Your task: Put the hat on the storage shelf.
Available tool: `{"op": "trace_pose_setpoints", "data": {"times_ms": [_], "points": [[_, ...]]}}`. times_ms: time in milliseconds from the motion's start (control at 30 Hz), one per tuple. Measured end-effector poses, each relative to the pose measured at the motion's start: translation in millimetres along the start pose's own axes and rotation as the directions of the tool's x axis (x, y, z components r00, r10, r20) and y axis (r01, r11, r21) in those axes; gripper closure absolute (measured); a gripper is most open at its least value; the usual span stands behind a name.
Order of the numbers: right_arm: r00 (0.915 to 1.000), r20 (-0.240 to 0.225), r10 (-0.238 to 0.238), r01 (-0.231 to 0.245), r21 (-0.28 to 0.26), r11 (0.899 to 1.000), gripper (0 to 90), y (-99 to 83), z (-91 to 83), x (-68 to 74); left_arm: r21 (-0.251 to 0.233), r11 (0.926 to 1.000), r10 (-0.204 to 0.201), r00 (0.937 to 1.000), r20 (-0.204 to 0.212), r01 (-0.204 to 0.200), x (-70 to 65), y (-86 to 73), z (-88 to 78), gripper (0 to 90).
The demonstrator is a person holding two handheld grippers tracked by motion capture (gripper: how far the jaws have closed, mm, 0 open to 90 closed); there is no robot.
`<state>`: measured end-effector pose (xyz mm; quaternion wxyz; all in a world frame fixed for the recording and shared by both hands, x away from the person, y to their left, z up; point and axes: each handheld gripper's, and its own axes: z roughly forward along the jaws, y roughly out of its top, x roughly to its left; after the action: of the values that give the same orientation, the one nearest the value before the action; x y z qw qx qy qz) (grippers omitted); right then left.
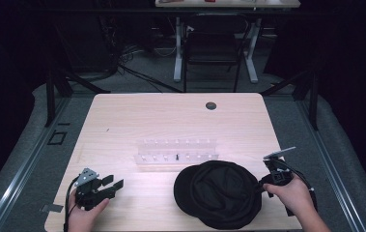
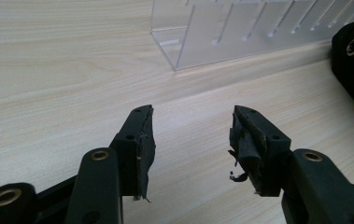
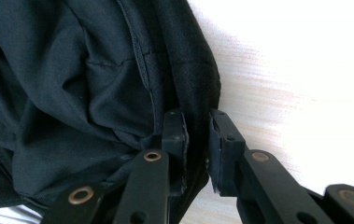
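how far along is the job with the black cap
Early on. Done: the black cap lies upside down on the table, and the right gripper has its fingers on either side of the cap's rim. In hand: that pinch. The left gripper waits open over bare wood. Left: any lifting or moving of the cap.

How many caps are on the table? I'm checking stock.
1. A black cap lies upside down at the near right of the table, in front of the clear rack. None seems hidden.

A clear slotted rack [image 1: 176, 152] sits on the wooden table [image 1: 122, 121], chair [image 1: 214, 46] beyond.
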<state>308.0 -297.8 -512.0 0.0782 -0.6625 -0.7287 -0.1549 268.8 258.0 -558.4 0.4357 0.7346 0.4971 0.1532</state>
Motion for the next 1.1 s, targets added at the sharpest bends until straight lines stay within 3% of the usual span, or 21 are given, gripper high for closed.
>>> {"op": "trace_pose_setpoints", "data": {"times_ms": [67, 100, 267, 367, 567, 700, 733, 767, 800, 900, 933, 1100], "points": [[0.9998, -0.016, 0.013, -0.013, -0.011, 1.0, 78.9, -0.1, 1.6, 0.0, 0.003, 1.0, 0.001, 1.0, -0.002, -0.001, 0.4, 0.0, 0.0, 49.6], [0.9999, -0.006, -0.01, 0.01, 0.025, 1.0, 79.4, 1.5, -0.7, -0.8, 0.002, 1.0, 0.001, 1.0, -0.003, -0.001, 0.5, 0.0, 0.0, 49.6], [0.9995, -0.03, 0.004, -0.004, 0.017, 1.0, 84.8, 1.0, -0.4, -1.0, 0.0, 1.0, -0.001, 1.0, -0.003, 0.001, 0.3, 0.1, -0.4, 49.6], [0.9984, -0.053, 0.021, -0.022, -0.017, 1.0, 86.4, -0.3, -1.4, -0.8, 0.0, 1.0, 0.0, 1.0, -0.004, 0.0, 0.5, 0.0, -0.6, 49.6], [0.9967, -0.081, 0.004, -0.004, 0.0, 1.0, 87.2, 0.1, -12.2, -1.3, 0.0, 1.0, 0.0, 1.0, -0.006, 0.0, 0.5, 0.0, -0.2, 49.8], [0.9935, -0.113, 0.013, -0.016, -0.026, 1.0, 87.4, -1.1, -19.9, 2.0, 0.0, 1.0, -0.001, 1.0, -0.005, 0.001, 0.3, 0.0, 0.1, 49.8], [0.9931, -0.117, -0.008, 0.006, -0.012, 1.0, 87.5, -0.8, -23.5, 1.5, 0.001, 1.0, -0.001, 1.0, -0.004, 0.001, 0.3, 0.0, 0.1, 49.8], [0.992, -0.125, -0.018, 0.018, -0.003, 1.0, 87.5, -0.1, -26.3, 1.7, 0.0, 1.0, -0.001, 1.0, -0.004, 0.001, 0.1, 0.1, 0.0, 49.8], [0.9887, -0.15, 0.008, -0.014, -0.037, 0.999, 87.6, -1.7, -27.8, 4.0, -0.004, 1.0, -0.002, 1.0, -0.006, 0.002, -0.1, 0.0, 0.0, 49.7], [0.9825, -0.186, -0.01, 0.004, -0.031, 1.0, 87.7, -1.8, -36.3, 4.5, -0.006, 1.0, -0.002, 1.0, -0.006, 0.002, 0.0, 0.0, -0.1, 49.8], [0.9796, -0.201, 0.002, -0.013, -0.053, 0.999, 87.8, -2.7, -38.9, 7.1, -0.005, 1.0, -0.002, 1.0, -0.006, 0.002, 0.0, 0.0, -0.1, 49.8], [0.9712, -0.237, -0.02, 0.01, -0.043, 0.999, 87.8, -1.5, -47.6, 10.3, -0.004, 1.0, -0.003, 1.0, -0.006, 0.003, -0.1, 0.1, 0.4, 49.8]]}}
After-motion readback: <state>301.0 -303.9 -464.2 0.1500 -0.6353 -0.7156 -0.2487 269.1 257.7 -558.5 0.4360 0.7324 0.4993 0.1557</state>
